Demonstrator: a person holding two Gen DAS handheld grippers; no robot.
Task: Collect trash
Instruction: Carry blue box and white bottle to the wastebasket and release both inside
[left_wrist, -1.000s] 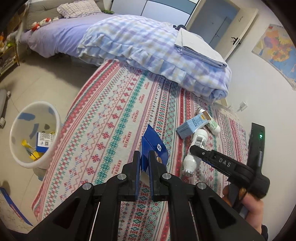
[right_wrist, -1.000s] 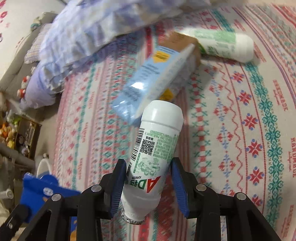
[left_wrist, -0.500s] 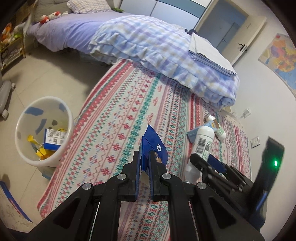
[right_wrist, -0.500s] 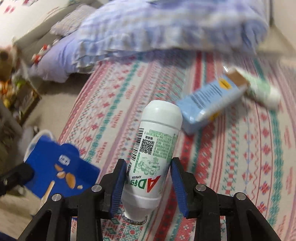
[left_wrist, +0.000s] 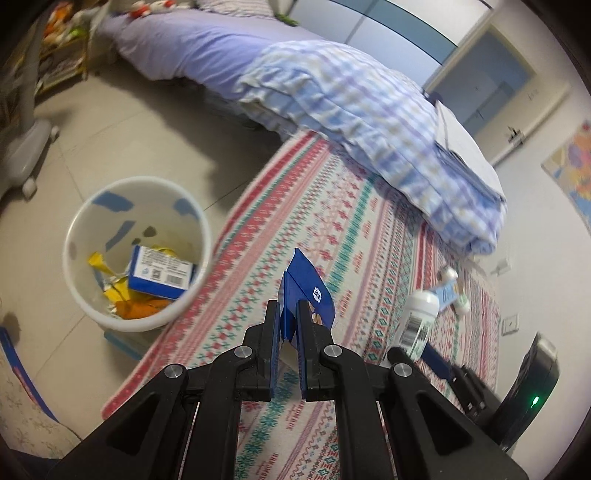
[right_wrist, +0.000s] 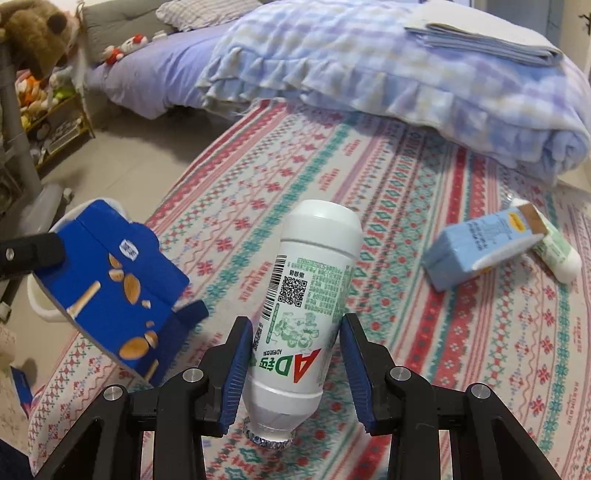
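With left gripper (left_wrist: 287, 334) jaws clamped on blue carton (left_wrist: 306, 291) and right gripper (right_wrist: 295, 373) half-open, gripping white bottle (right_wrist: 310, 295), both near bin (left_wrist: 96, 310): centre over rim, then release.

I see a blue snack box (left_wrist: 309, 291) printed with tan biscuit shapes, and a white bottle (right_wrist: 309, 295) with green print and a red letter. The rug (right_wrist: 424, 192) carries red, teal and pink bands on cream. The bin (left_wrist: 79, 295) is white with blue patches. The quilt (right_wrist: 369, 62) is blue-and-lilac checked.
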